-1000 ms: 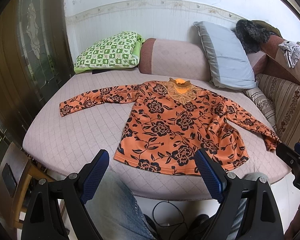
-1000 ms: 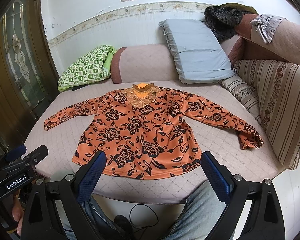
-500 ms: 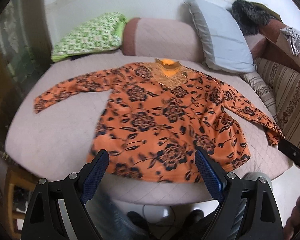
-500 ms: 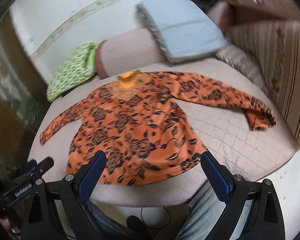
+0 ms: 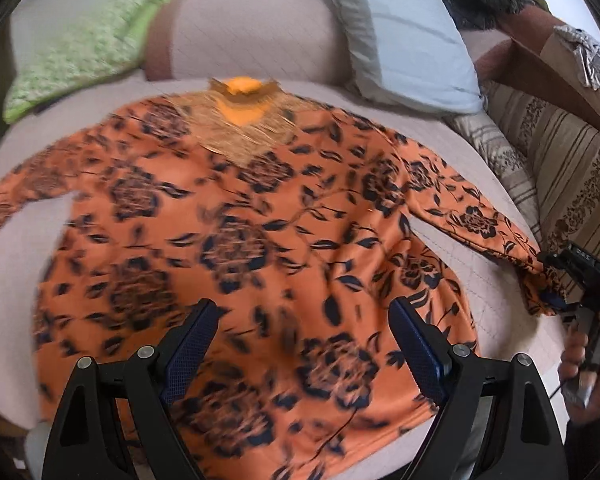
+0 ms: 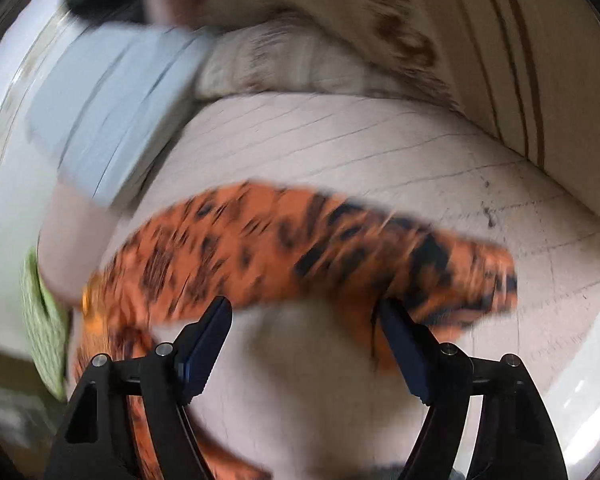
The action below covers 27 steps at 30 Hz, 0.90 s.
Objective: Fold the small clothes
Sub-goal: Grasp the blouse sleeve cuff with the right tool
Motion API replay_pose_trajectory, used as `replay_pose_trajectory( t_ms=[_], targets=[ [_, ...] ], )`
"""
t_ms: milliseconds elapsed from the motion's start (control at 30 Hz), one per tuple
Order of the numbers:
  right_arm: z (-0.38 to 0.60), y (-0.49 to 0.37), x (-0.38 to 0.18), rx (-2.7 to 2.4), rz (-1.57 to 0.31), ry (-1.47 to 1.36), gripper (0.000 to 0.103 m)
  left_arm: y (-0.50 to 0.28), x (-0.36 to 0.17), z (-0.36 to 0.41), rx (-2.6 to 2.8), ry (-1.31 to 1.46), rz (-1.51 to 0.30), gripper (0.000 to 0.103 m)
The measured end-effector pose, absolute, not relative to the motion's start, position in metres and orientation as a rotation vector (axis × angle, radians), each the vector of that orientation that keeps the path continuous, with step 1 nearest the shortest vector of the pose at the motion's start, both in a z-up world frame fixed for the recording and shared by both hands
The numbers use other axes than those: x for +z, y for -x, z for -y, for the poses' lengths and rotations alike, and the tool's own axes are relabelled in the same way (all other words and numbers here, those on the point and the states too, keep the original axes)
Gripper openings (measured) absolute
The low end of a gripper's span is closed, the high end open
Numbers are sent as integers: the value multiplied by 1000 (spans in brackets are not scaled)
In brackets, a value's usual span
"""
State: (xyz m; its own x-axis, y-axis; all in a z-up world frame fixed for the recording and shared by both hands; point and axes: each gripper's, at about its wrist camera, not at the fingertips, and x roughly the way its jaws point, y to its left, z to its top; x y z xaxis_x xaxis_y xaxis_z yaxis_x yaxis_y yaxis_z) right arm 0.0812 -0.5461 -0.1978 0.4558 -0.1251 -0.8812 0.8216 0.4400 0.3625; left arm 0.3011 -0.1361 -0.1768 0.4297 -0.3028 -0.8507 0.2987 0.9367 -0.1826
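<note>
An orange top with black flowers [image 5: 260, 220] lies flat on the pinkish quilted bed [image 5: 452, 136], collar away from me and both sleeves spread out. My left gripper [image 5: 302, 312] hovers open over the lower middle of the top, with nothing between its blue pads. My right gripper [image 6: 302, 312] is down at the top's right sleeve [image 6: 300, 248], and its jaws are closing. The sleeve lies across the view just past the fingertips, and its cuff [image 6: 480, 280] is by the right finger. The pads do not press on cloth. In the left wrist view the right gripper [image 5: 552, 300] sits at that cuff.
A grey pillow [image 5: 404, 40] and a green checked pillow [image 5: 80, 48] lean at the head end beside a padded backrest [image 5: 252, 36]. A striped sofa cushion [image 5: 560, 168] borders the bed on the right. A person's hand [image 5: 588, 364] holds the right gripper.
Both grippers came down and closer to the top. The right one rolled and swung over to the right sleeve's cuff, and its jaws narrowed a little.
</note>
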Motion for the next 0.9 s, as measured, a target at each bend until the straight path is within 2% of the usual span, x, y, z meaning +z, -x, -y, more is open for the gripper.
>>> replay_pose_trajectory(
  t_ms=[100, 167, 233, 333, 533, 667, 700, 767, 800, 833, 900],
  targets=[
    [569, -77, -208, -720, -883, -1019, 79, -316, -195, 156, -399, -8, -1081, 87],
    [581, -77, -209, -758, -858, -1013, 75, -319, -202, 166, -416, -10, -1090, 87],
    [593, -82, -212, -794, -884, -1001, 31, -319, -207, 172, -432, -10, -1098, 87],
    [595, -90, -199, -818, -887, -931, 24, -315, -207, 169, -434, 2, -1098, 87],
    [551, -115, -131, -793, -795, -611, 10, -308, -207, 144, -399, 69, -1132, 87],
    [523, -133, -97, -752, -754, -458, 11, -301, -208, 121, -364, 80, -1132, 87],
    [521, -135, -94, -735, -754, -457, 17, -300, -209, 114, -356, 87, -1138, 87],
    [525, -139, -98, -719, -809, -495, 38, -296, -210, 98, -332, 108, -1149, 87],
    [526, -138, -103, -707, -834, -523, 55, -294, -210, 86, -315, 125, -1151, 87],
    [522, -130, -109, -692, -848, -565, 64, -293, -209, 76, -299, 138, -1153, 87],
    [500, -113, -118, -658, -871, -585, 66, -290, -207, 48, -248, 168, -1153, 87]
  ],
)
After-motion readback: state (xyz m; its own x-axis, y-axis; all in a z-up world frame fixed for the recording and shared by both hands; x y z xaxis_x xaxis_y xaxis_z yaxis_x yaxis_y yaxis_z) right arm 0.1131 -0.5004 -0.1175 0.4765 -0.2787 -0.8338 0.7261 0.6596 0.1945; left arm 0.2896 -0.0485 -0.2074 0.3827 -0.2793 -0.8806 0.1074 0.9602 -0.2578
